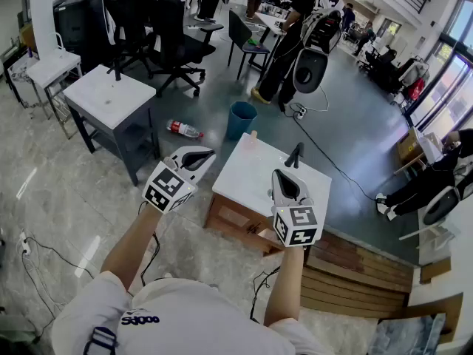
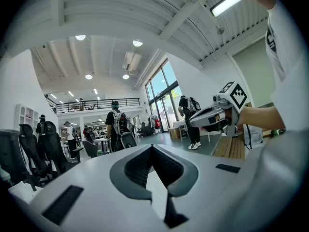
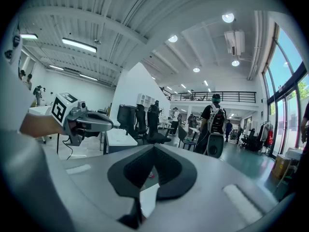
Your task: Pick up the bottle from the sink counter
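Note:
A clear bottle [image 1: 182, 129] with a red label lies on its side on the grey floor, between a white table and the sink counter [image 1: 244, 183]. The counter is a small white top with a black faucet [image 1: 295, 154]. My left gripper [image 1: 205, 154] hangs just left of the counter's near left corner, jaws shut and empty, below and to the right of the bottle. My right gripper [image 1: 284, 176] hovers over the counter near the faucet, also shut with nothing in it. In the left gripper view my left gripper [image 2: 152, 146] points level into the hall.
A blue bin [image 1: 241, 119] stands behind the counter, right of the bottle. A white table [image 1: 111, 95] and black office chairs [image 1: 174, 35] are at the left. A person with a backpack [image 1: 295, 43] stands beyond. Wooden boards [image 1: 355, 272] lie at the right.

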